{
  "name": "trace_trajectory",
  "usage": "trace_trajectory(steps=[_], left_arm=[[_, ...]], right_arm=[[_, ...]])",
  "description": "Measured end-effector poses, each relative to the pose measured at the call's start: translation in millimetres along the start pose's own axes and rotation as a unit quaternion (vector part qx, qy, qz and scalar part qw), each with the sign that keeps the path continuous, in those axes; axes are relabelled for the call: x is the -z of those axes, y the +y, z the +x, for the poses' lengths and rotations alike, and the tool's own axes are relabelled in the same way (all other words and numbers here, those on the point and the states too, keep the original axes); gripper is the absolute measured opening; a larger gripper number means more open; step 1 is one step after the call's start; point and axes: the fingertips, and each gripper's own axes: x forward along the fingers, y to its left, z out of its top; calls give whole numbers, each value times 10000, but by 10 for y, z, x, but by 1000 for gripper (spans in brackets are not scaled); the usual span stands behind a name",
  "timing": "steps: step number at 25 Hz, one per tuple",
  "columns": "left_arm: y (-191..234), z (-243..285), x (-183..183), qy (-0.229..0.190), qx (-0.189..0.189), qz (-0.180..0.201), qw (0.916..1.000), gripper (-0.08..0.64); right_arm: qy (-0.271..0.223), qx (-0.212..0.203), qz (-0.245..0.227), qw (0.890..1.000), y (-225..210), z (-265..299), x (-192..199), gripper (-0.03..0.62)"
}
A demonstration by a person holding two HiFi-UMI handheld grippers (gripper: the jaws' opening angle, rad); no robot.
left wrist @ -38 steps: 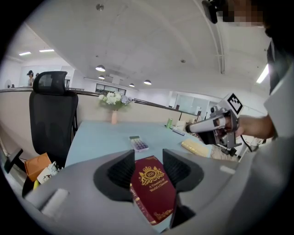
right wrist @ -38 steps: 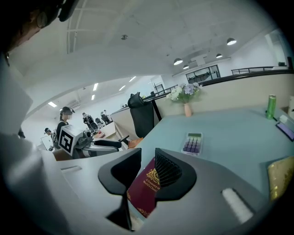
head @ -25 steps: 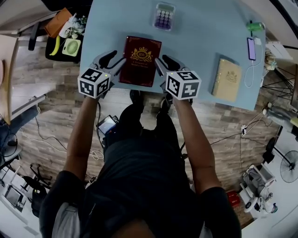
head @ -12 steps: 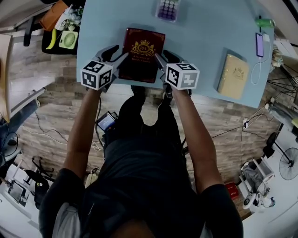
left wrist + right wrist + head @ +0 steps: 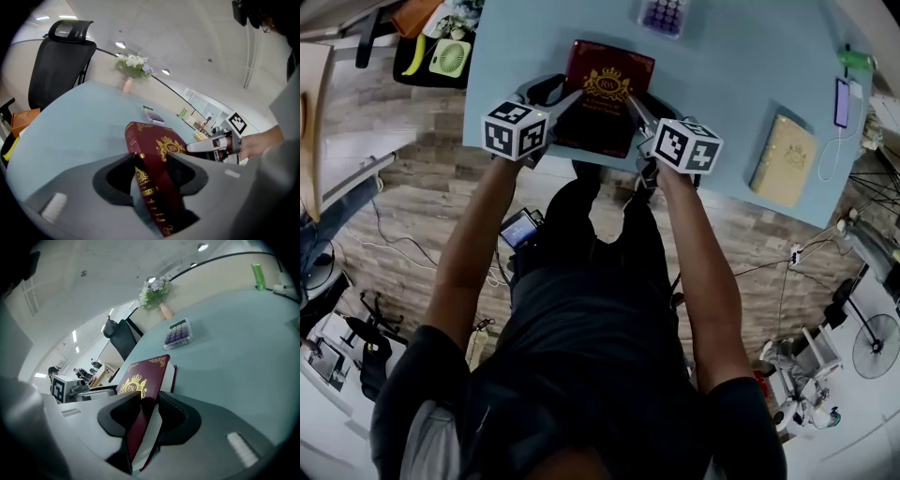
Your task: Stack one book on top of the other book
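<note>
The left gripper (image 5: 546, 96) and the right gripper (image 5: 643, 112) are each clamping their jaws on opposite sides of the red book (image 5: 607, 89) near the tabletop's (image 5: 722, 75) front edge, likely to carry it level to the tan book (image 5: 786, 159) lying well apart rightward

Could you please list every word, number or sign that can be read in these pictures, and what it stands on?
"RW": in the gold crest on the cover of the red book.
Gold lettering on the red book's spine: too blurred to read.
Emblem on the tan book: too small to read.
Keys of the calculator: too small to read.
</note>
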Motion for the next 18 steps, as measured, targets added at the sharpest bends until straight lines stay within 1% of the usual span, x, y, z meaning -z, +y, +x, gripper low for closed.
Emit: trace_trajectory(steps=[3,6,10,18], left_arm=[[-14,1,-12,40,-75,13,10000,225],[-56,-78,-58,-29,-195,105,9998,225],[-118,-214,-148,-183,-401,237,9987,225],[-365,-467,-420,-548,-490,523,9959,225]], right_arm=[[-106,62,164,9998,-3,-44,-37,103],[-261,91,187,9994,56,-105,-97,95],[-339,90,78,9994,164,-191,-170,91],[-673,86,-145,9976,431,-495,-390,89]])
